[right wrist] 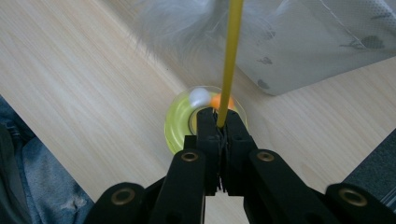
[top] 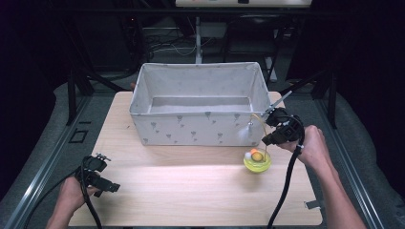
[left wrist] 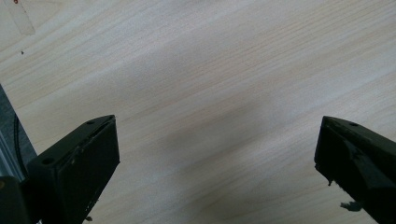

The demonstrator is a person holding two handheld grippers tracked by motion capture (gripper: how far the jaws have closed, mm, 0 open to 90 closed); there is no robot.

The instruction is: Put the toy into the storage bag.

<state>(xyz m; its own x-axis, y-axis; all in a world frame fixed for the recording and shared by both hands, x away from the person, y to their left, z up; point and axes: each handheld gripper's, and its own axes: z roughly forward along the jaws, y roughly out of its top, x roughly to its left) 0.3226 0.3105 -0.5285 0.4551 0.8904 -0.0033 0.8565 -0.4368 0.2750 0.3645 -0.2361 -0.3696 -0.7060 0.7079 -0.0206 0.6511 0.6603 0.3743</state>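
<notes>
Yellow wand point(right wrist: 231, 56) is clamped in the right hand-held gripper point(right wrist: 221, 122) above the yellow-green base point(top: 257, 162); the left hand-held gripper point(left wrist: 215, 154) stands apart over the table point(left wrist: 224, 70).

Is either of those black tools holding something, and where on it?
The right hand-held gripper is shut on a thin yellow rod, near its lower end. The left hand-held gripper holds nothing.

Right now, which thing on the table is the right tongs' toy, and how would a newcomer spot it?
Start at the big grey fabric bin on the wooden table. Just off its near right corner sits a small yellow-green dish with white and orange balls. A thin yellow rod rises from it into the shut right tongs, the only brightly coloured item.
</notes>
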